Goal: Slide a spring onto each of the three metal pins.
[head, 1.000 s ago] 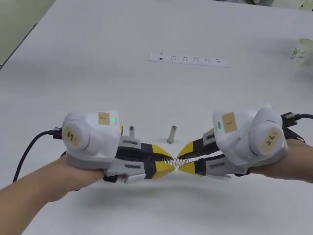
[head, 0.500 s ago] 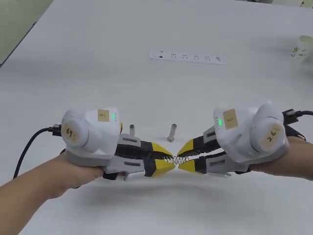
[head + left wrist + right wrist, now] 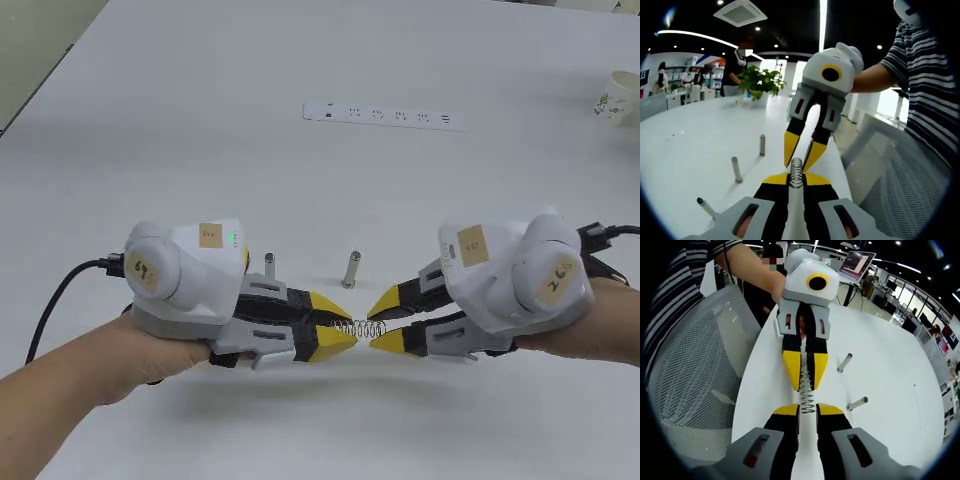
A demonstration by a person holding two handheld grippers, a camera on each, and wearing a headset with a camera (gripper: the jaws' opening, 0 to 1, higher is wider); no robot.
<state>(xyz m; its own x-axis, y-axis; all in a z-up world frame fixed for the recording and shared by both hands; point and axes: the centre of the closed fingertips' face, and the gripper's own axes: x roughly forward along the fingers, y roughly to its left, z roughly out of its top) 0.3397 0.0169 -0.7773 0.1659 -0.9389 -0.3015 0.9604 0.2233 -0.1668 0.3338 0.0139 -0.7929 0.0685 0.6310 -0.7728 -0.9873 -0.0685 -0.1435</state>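
Observation:
A small metal spring point(image 3: 360, 327) hangs level between the two grippers, just above the white table point(image 3: 300, 180). My left gripper point(image 3: 350, 328) is shut on its left end; its own view shows the spring point(image 3: 796, 172) pinched between the yellow tips point(image 3: 796, 179). My right gripper point(image 3: 376, 322) faces it, open, with its jaws spread around the spring's right end point(image 3: 806, 395) and its tips point(image 3: 806, 410) on either side. Two upright metal pins point(image 3: 269, 266) point(image 3: 352, 271) stand just behind the grippers. The left gripper view shows a third pin point(image 3: 705, 207) nearer.
A white power strip point(image 3: 385, 117) lies farther back on the table, and a paper cup point(image 3: 620, 97) stands at the far right. A black cable point(image 3: 60, 300) trails from the left gripper. A mesh chair point(image 3: 695, 365) is beside the table.
The right gripper's jaws have spread apart and it has drawn slightly right, so more of the spring shows. The left gripper keeps its hold and has barely moved.

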